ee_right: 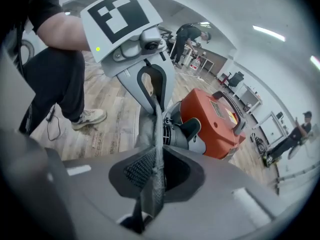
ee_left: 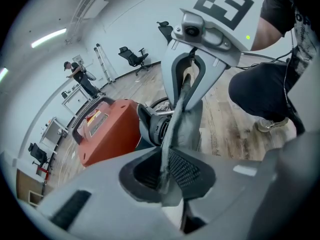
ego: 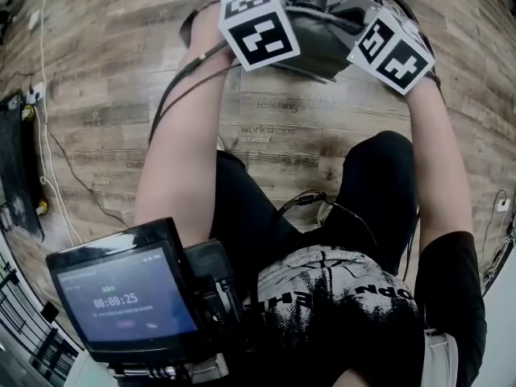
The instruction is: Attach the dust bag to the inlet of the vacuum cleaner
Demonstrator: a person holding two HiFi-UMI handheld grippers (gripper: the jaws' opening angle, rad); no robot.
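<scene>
Left gripper [ee_left: 165,176] jaws pinching grey dust bag [ee_left: 191,126] edge; right gripper [ee_right: 152,176] jaws clamped on opposite edge. Bag held up between them, just beside black inlet [ee_left: 159,129] of orange vacuum cleaner [ee_left: 107,129] on wooden floor [ee_left: 227,126].

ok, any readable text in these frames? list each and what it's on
"00:00:25": on the screen; the smaller lines around it are too small to read.
"workshops": printed on the floor; the words above and below it are too faint.
Shirt: the print is upside down and unreadable.
Vacuum: its labels are too blurred.
</scene>
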